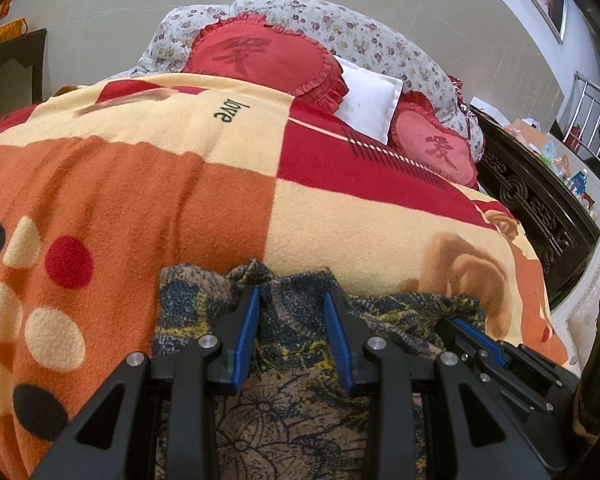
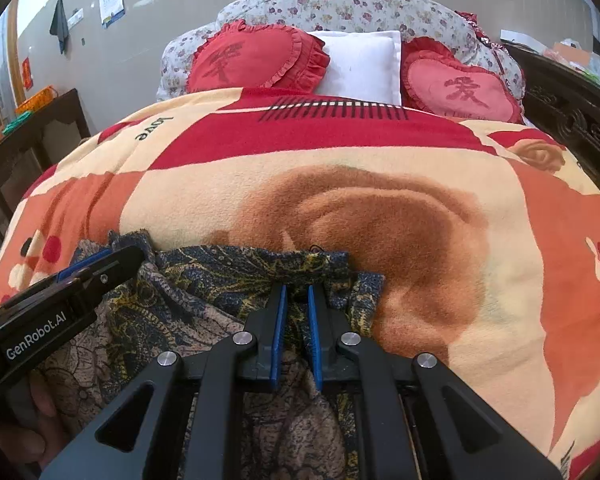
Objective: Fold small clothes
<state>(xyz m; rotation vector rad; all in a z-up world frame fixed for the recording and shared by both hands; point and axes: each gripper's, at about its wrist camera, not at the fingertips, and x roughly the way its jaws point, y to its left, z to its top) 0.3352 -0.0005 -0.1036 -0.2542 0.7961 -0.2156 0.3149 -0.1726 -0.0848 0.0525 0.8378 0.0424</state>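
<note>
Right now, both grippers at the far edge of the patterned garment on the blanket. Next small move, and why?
Probably lift both grippers together and carry that edge back toward the person. The right gripper looks pinched on a bunch of the garment; the left gripper has cloth between wider-set jaws, so its hold is unclear. The garment lies rumpled on the blanket, so check the left grip first.

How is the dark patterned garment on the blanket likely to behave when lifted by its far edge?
The patterned garment looks thin and already bunches into wrinkles, so it will probably hang limp and sag between grip points. It seems light. The fuzzy blanket under it may drag at it, so pushing would likely crumple it instead of sliding.
</note>
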